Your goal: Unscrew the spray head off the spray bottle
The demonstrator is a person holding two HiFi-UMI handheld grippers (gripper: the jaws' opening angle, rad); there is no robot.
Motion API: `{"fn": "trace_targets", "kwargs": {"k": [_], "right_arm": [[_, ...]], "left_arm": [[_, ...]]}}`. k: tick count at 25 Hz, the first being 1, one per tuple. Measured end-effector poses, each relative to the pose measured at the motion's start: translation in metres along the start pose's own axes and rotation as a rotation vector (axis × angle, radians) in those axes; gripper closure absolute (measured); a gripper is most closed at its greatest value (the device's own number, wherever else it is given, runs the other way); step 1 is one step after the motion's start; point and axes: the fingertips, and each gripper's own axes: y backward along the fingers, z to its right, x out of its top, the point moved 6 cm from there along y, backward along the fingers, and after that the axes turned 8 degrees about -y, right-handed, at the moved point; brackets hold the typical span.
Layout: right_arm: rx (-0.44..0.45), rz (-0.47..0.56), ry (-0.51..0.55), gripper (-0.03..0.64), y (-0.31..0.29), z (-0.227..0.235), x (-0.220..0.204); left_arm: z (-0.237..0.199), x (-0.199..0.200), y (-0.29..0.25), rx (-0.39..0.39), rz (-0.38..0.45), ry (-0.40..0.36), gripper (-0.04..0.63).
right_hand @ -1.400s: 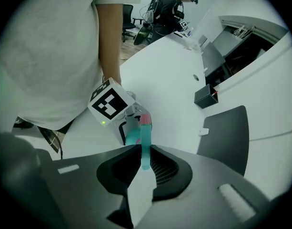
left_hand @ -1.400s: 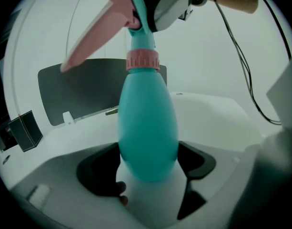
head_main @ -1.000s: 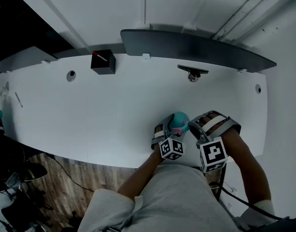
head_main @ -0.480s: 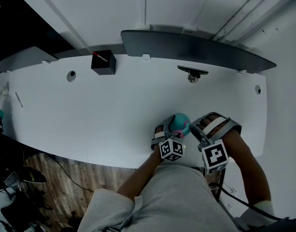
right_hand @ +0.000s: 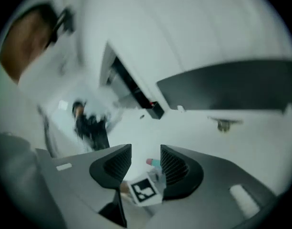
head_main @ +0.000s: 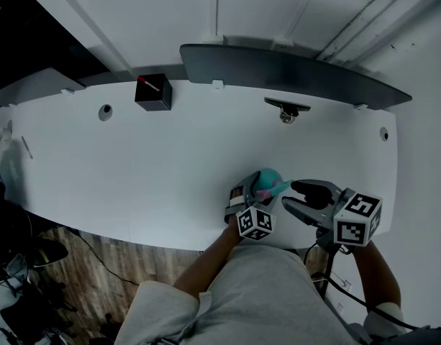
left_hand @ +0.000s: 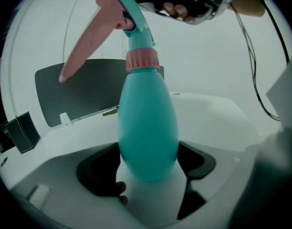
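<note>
Low and right of centre in the head view, the left gripper (head_main: 252,192) pinched the teal spray bottle (left_hand: 148,128) by its belly, above the tabletop (head_main: 134,164) near its lower edge. The right gripper (head_main: 296,196), just beside it at right, had just been spreading its fingers, seemingly clear of the spray head (left_hand: 131,18), though its own view was blurred
</note>
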Motion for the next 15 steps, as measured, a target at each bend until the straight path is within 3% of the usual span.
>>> {"fn": "trace_targets", "kwargs": {"k": [2,3,6,8,11,15], "right_arm": [[-0.002,0.107,-0.434,0.433,0.003,0.015,-0.008],[-0.038,0.123,-0.585,0.450,0.003,0.022,-0.016],[-0.158,0.130,-0.833,0.457,-0.003,0.035,-0.041],[-0.201,0.167,-0.905,0.454,-0.009,0.042,-0.042],[-0.244,0.230,-0.934,0.438,-0.017,0.050,-0.033],[-0.287,0.145,-0.826,0.430,-0.031,0.052,-0.027]], "left_arm": [[-0.001,0.000,0.000,0.001,0.000,0.000,0.222],[-0.001,0.000,0.000,0.002,0.000,0.000,0.223],[0.000,0.000,0.000,0.005,-0.001,0.002,0.222],[-0.001,0.000,0.000,0.006,-0.002,0.003,0.223],[0.000,0.001,0.000,0.004,-0.003,0.001,0.222],[0.000,0.001,0.000,0.003,-0.003,0.001,0.222]]}}
